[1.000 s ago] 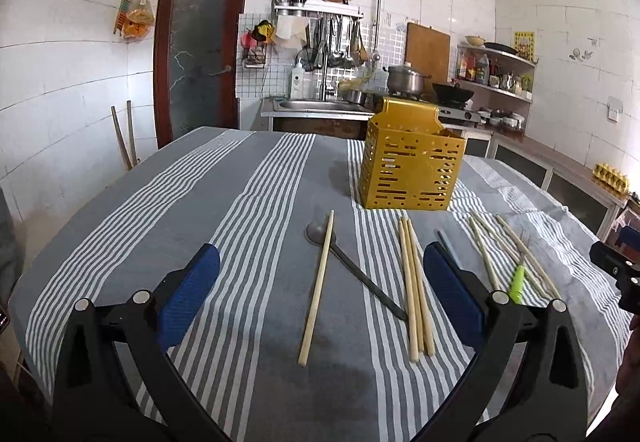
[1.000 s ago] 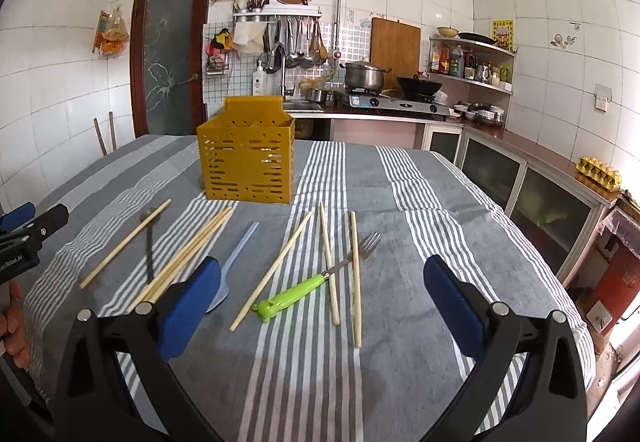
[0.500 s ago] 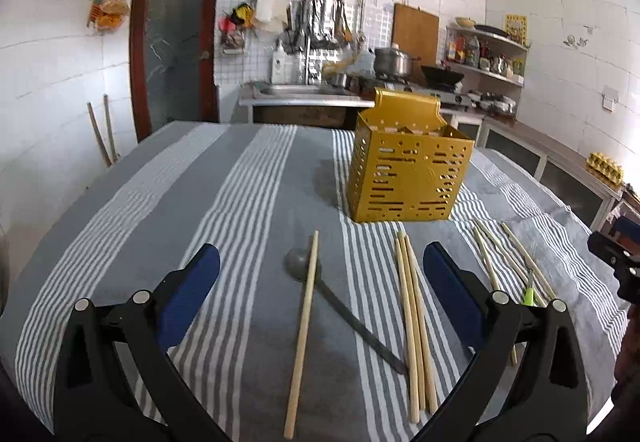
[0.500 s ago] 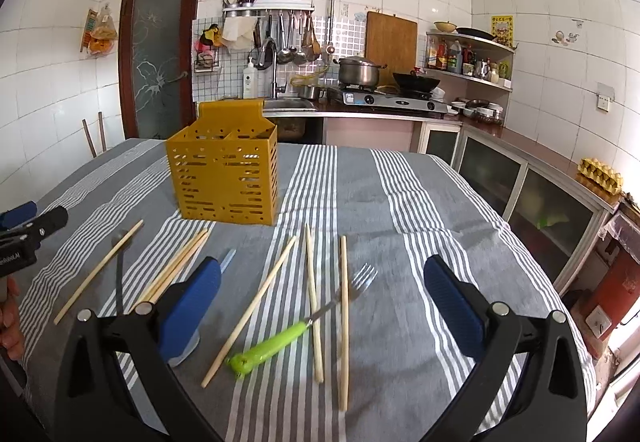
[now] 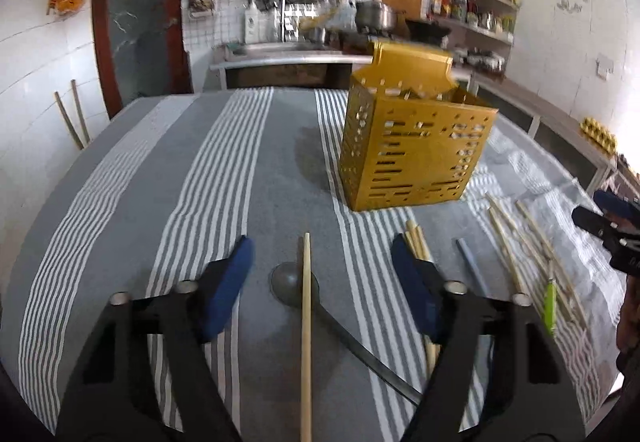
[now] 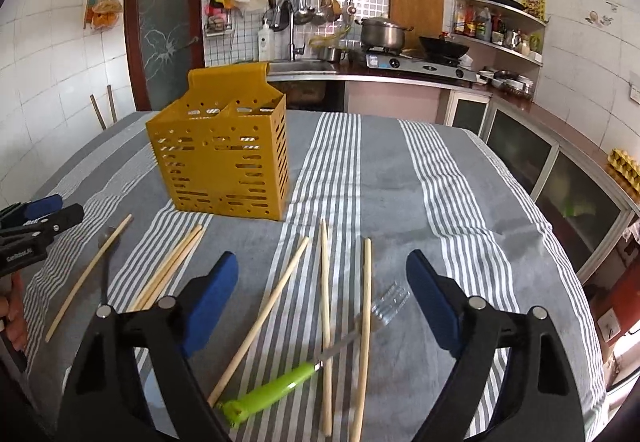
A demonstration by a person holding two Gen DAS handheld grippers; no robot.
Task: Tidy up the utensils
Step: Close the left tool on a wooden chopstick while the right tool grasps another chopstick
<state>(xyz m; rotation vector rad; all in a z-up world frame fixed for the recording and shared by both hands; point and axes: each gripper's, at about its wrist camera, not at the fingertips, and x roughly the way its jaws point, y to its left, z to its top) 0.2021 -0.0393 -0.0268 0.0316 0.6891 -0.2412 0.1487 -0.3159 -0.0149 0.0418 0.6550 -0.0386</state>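
A yellow slotted utensil holder (image 5: 414, 146) (image 6: 224, 158) stands upright on the striped tablecloth. My left gripper (image 5: 322, 262) is open, its fingers either side of a single wooden chopstick (image 5: 306, 326) that lies across a dark metal spoon (image 5: 296, 280). A chopstick pair (image 5: 416, 246) lies by its right finger. My right gripper (image 6: 322, 282) is open over several loose chopsticks (image 6: 325, 306) and a green-handled fork (image 6: 280, 390). Both grippers are empty.
The table's striped cloth (image 6: 400, 178) runs to its right edge (image 6: 580, 282), with cabinets beyond. A grey-handled utensil (image 5: 470, 264) lies right of the left gripper. The left gripper (image 6: 36, 226) shows at the right view's left edge. Kitchen counter and sink stand behind the table.
Both grippers have moved forward and lower toward the table. The left gripper's fingers have narrowed around the single chopstick. The right gripper now hovers over the loose chopsticks and fork.
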